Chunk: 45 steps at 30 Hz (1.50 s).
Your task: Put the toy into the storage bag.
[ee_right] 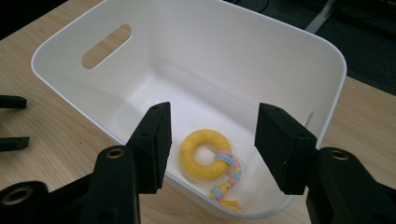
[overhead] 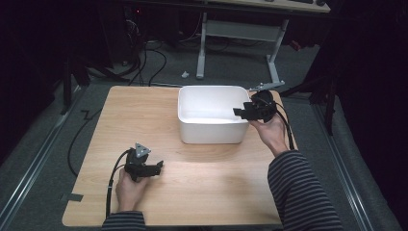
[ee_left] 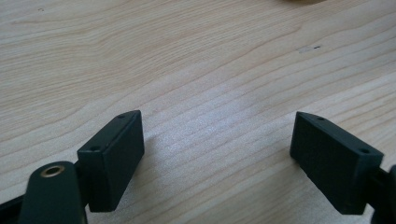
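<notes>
Both grippers are black. The left gripper (overhead: 159, 166) carries a grey three-cornered plate (overhead: 140, 151) on top, and a black cable (overhead: 113, 180) trails from it. The right gripper (overhead: 237, 112) also has a black cable (overhead: 287, 130). In the gripper views, each jaw ends in a flat block with small screw holes, and the arms behind the jaws have round brass-coloured inserts (ee_right: 114, 152). The sleeves (overhead: 300, 192) are dark with thin light stripes, maybe grey; the light is too weak to be sure.
</notes>
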Each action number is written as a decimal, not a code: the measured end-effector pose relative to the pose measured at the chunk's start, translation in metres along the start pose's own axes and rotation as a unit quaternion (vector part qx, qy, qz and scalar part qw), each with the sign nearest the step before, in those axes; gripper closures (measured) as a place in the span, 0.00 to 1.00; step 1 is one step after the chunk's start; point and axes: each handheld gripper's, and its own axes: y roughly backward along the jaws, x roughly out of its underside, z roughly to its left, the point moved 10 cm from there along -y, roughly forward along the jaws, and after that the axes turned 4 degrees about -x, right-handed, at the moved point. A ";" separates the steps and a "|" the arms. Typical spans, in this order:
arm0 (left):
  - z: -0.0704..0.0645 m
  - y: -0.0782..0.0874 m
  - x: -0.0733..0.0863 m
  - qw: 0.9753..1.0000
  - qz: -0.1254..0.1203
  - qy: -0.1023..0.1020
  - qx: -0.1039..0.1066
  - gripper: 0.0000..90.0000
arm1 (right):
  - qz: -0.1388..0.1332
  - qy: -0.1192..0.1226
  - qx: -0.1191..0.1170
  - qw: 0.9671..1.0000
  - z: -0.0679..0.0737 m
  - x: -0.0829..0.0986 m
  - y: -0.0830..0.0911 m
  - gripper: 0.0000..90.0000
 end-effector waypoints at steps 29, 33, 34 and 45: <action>0.000 0.000 0.000 1.000 0.000 0.000 0.001 0.20 | -0.061 -0.020 0.016 0.998 -0.020 0.033 0.075 0.49; 0.000 0.000 0.000 1.000 0.001 0.000 0.001 0.20 | -0.072 -0.025 0.017 0.997 -0.023 0.039 0.084 0.49; 0.000 0.000 0.000 1.000 0.001 0.000 0.001 0.20 | -0.074 -0.024 0.017 0.997 -0.024 0.040 0.086 0.49; 0.000 0.000 0.000 1.000 0.000 0.000 0.002 0.20 | -0.086 -0.036 0.022 0.995 -0.029 0.065 0.108 0.49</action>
